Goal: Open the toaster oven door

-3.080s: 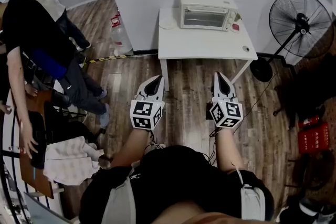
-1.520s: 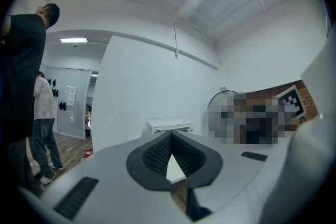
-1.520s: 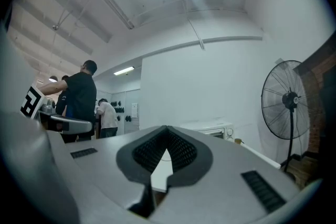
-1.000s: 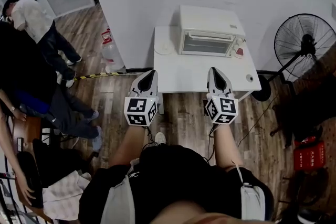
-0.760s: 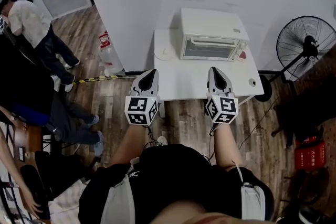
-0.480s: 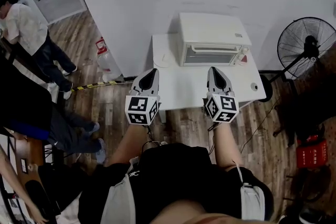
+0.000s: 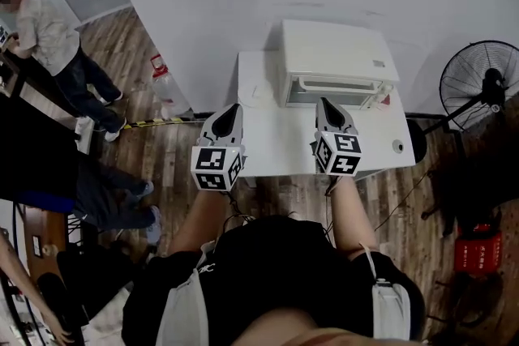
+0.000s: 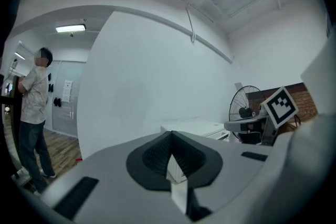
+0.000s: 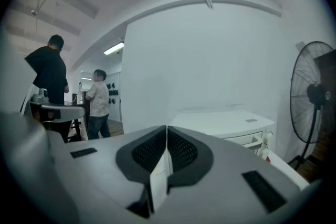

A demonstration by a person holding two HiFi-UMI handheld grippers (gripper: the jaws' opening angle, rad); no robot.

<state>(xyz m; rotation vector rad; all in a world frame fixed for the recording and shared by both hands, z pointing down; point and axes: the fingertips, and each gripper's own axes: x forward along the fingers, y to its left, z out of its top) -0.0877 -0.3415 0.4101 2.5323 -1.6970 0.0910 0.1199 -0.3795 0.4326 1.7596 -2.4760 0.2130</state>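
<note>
Head view, from the left: a bystander [image 7: 49,36] stands on the wood floor well off to the left gripper's left, uninvolved. The left gripper [image 7: 234,111] is clenched on nothing, its tip over the tabletop's [image 7: 276,146] near-left part, probably held idle because one tool should suffice for the door. Ahead of both grippers, nearer the right one, the toaster oven [image 7: 336,53] sits against the wall, door closed, its bar handle [image 7: 336,83] facing the person. The right gripper [image 7: 323,104], likewise clenched and empty, points toward that handle but stops short of it, apparently lining up to hook it. A fan [image 7: 486,85] stands well to its right.
</note>
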